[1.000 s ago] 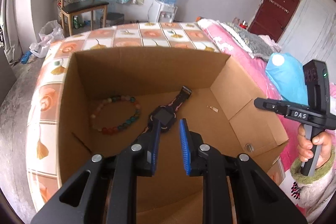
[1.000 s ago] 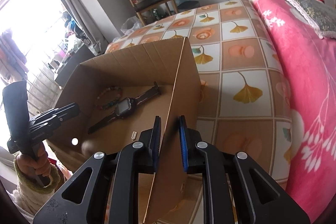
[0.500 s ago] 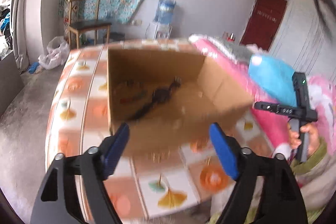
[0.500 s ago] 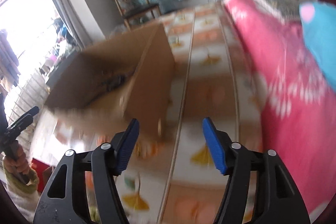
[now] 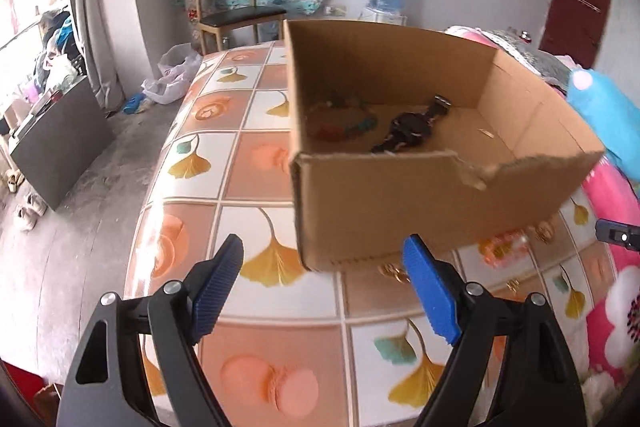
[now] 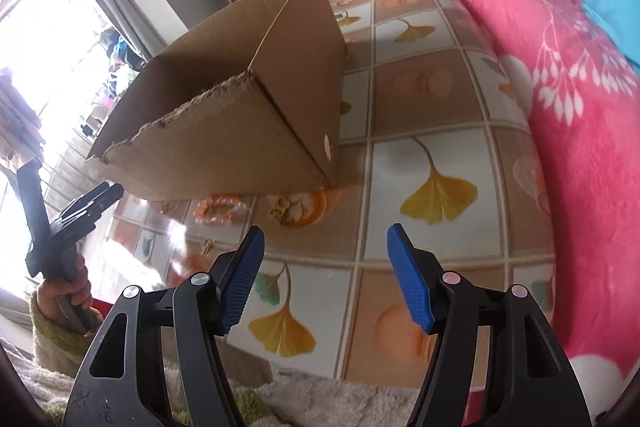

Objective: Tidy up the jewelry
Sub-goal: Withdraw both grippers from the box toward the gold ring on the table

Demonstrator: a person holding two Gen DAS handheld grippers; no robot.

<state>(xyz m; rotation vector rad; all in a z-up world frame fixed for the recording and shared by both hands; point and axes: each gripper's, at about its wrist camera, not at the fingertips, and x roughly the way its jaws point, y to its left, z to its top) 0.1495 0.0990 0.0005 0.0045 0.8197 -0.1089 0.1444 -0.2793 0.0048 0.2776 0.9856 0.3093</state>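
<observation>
Both grippers, left gripper (image 5: 322, 285) and right gripper (image 6: 324, 277), gape wide, empty, before cardboard box (image 5: 420, 211) on bench (image 5: 256, 187); watch (image 5: 412, 129) inside.

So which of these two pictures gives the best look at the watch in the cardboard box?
The left wrist view. It looks down over the box's torn near rim, so the dark watch shows lying on the box floor beside a beaded bracelet. The right wrist view shows only the box's outer walls, so the watch is hidden there.

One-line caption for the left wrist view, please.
Open left gripper hovers over the tiled tabletop before a cardboard box holding a black watch and bead bracelet.
</observation>
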